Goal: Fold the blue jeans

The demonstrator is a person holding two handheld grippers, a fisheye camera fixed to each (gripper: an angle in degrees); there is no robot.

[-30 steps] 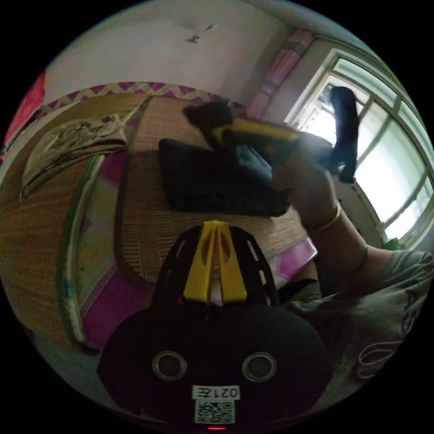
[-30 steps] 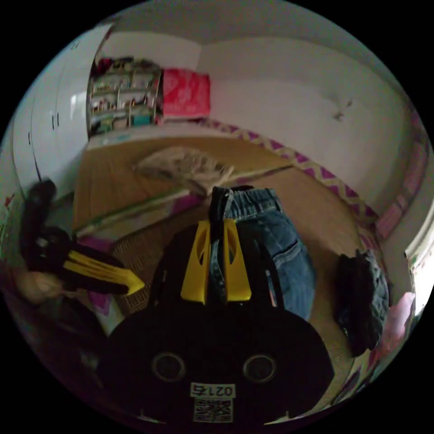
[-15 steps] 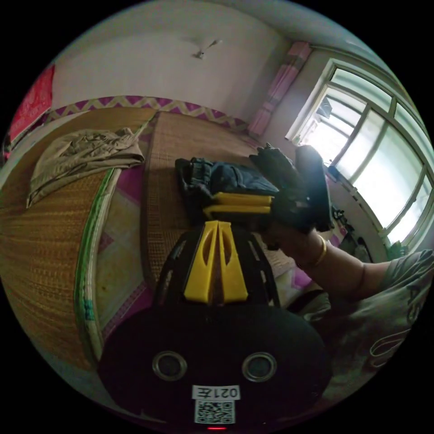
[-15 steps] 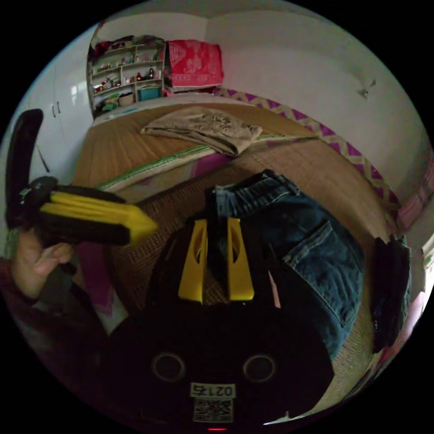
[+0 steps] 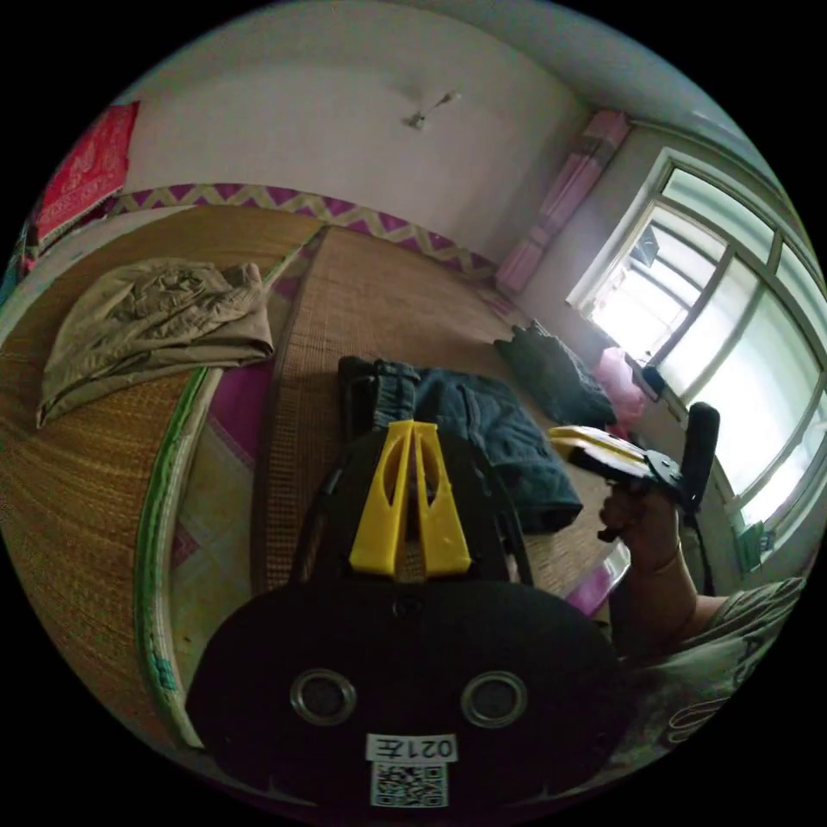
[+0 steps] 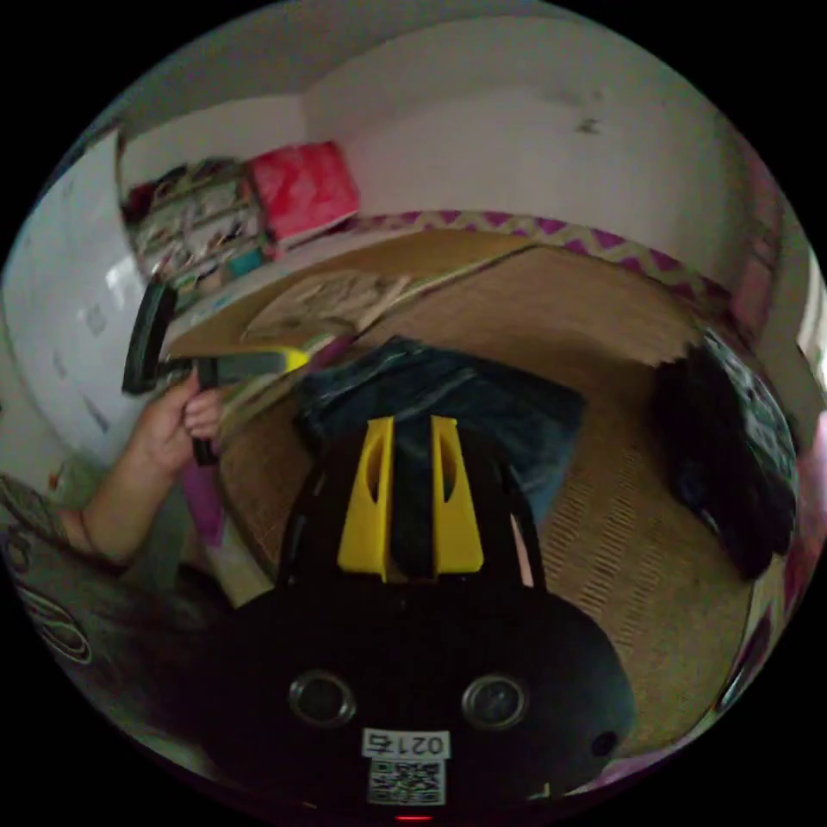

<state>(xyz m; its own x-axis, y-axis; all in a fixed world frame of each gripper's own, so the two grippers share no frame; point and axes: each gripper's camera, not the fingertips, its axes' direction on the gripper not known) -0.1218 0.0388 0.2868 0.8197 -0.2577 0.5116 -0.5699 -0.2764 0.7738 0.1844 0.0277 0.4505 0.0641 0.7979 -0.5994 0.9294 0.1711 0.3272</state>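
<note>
Left gripper view: the left gripper [image 5: 412,428], centre frame, has its yellow jaws pressed together at the tips with nothing between them; the tips overlap the waist end of the folded blue jeans [image 5: 491,431], but whether they touch cannot be told. The jeans lie on a woven mat [image 5: 362,293]. At right, a hand [image 5: 642,525] holds the right gripper [image 5: 560,435] above the mat's edge. Right gripper view: the right gripper [image 6: 411,422] at centre, jaws slightly parted, gripping nothing, hangs over the jeans [image 6: 482,405]. The left gripper [image 6: 297,357] shows at middle left. A dark folded garment [image 6: 732,448] lies at right
</note>
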